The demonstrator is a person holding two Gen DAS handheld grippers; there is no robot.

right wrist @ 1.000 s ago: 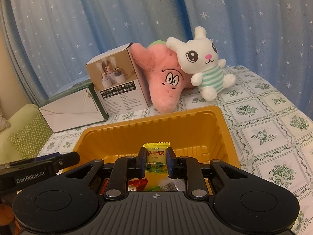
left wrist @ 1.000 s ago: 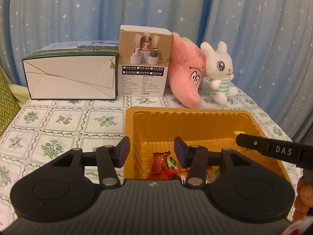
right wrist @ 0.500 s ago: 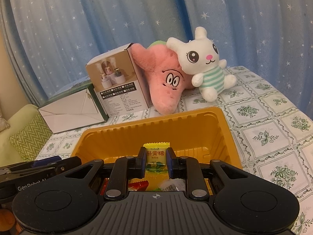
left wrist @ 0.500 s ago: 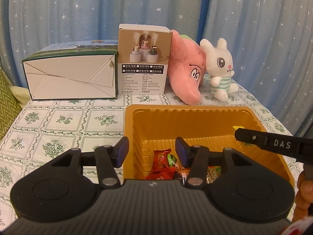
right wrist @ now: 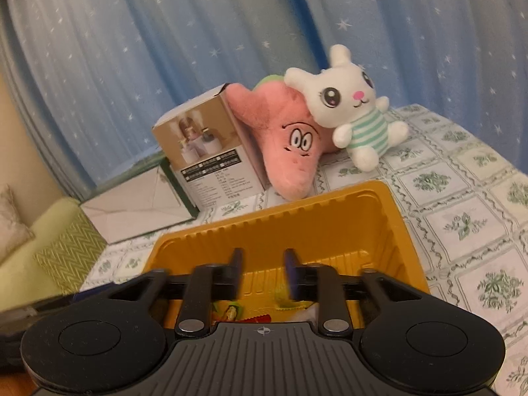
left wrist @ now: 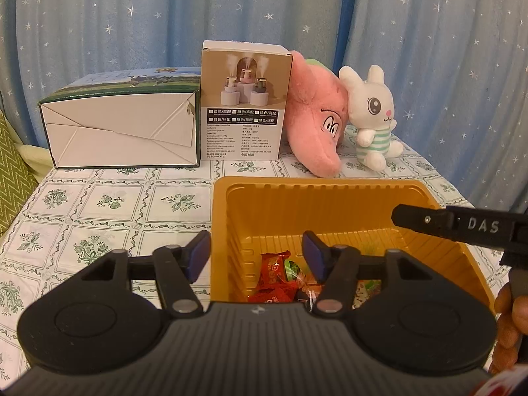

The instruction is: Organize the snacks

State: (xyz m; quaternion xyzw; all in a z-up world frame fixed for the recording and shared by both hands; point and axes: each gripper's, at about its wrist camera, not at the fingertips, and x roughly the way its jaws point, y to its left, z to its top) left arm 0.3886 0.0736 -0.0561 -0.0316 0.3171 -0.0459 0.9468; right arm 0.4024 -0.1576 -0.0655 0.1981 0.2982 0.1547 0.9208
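Orange tray point(left wrist: 330, 194): thin moulded plastic, probably flexes; grip its rim.
Left gripper point(left wrist: 256, 253): fingers spread, empty, straddling the tray's left wall.
Wrapped candies point(left wrist: 275, 274): inside tray; light, crinkly, slippery; pinch a wrapper's flat middle.
Right gripper point(right wrist: 263, 264): fingers parted, empty, above the tray.

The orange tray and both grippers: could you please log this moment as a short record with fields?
tray: orange tray on the patterned tablecloth
contents: wrapped snacks on its floor
left gripper: open, empty, straddling the tray's left wall
right gripper: open, empty, above the tray
yellow candy: lying in the tray, below the right gripper
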